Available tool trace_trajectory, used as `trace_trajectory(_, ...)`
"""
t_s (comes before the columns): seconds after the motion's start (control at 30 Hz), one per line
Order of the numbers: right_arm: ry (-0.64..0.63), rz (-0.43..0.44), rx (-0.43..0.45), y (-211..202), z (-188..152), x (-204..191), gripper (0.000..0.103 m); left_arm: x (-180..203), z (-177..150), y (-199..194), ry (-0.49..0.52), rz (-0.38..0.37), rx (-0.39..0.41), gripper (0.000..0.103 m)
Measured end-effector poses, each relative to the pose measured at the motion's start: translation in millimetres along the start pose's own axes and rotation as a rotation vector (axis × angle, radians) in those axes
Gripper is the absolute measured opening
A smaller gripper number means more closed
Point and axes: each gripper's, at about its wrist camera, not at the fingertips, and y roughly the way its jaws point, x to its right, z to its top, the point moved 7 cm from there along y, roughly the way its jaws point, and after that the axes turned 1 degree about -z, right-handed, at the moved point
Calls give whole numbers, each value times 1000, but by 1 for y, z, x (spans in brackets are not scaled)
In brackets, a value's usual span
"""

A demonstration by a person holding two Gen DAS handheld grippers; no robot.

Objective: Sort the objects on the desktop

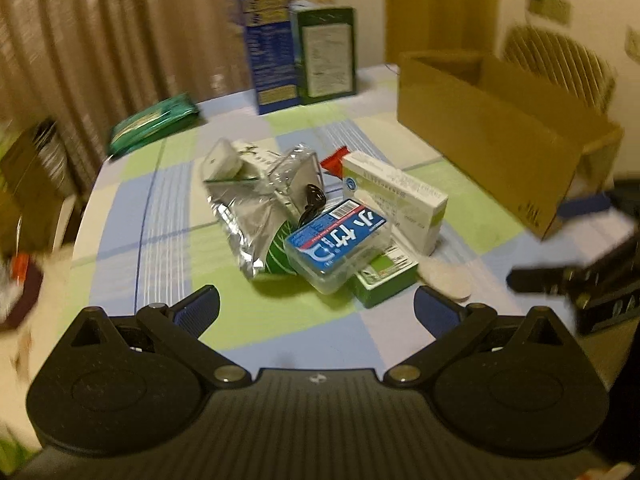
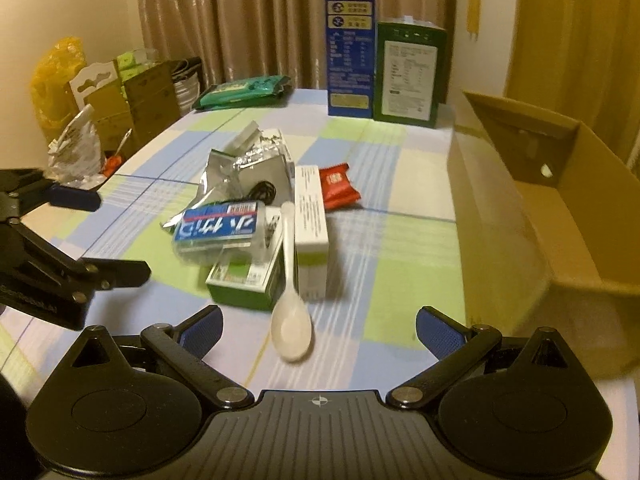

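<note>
A pile lies mid-table: a blue-labelled clear case [image 1: 338, 246] [image 2: 218, 228], a white box [image 1: 396, 200] [image 2: 312, 224], a green box [image 1: 384, 280] [image 2: 244, 280], a silver foil bag [image 1: 252, 208] [image 2: 244, 160], a red packet [image 1: 332, 162] [image 2: 338, 184], a black cable [image 1: 312, 200] and a white plastic spoon [image 2: 290, 312]. My left gripper [image 1: 318, 312] is open and empty, just short of the pile. My right gripper [image 2: 318, 330] is open and empty, with the spoon's bowl between its fingers. An open cardboard box [image 1: 492, 140] [image 2: 552, 208] stands on the right.
A blue carton [image 2: 350, 48] and a green carton [image 2: 410, 72] stand at the table's far edge. A green wipes pack [image 2: 244, 90] lies far left. Bags and boxes [image 2: 120, 96] crowd beyond the left edge. The other gripper shows in each view [image 1: 568, 276] [image 2: 76, 236].
</note>
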Motion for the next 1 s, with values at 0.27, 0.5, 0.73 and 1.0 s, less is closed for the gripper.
trace_trajectory(0.27,-56,45,-6,42,23,3,80,-8,8,54,168,-114,-7,91)
trace_trajectory(0.5,-83,65,-12,65,35,-1,69,-12,16,84,239,-198,1,86)
trace_trajectory(0.73,-64,59,-30,70,36,3,21,-6,19,94,243,-244,-10,61)
trace_trajectory(1.0,117,37,-69,50,24,26,22,14,12,78,173,-218,-49,53)
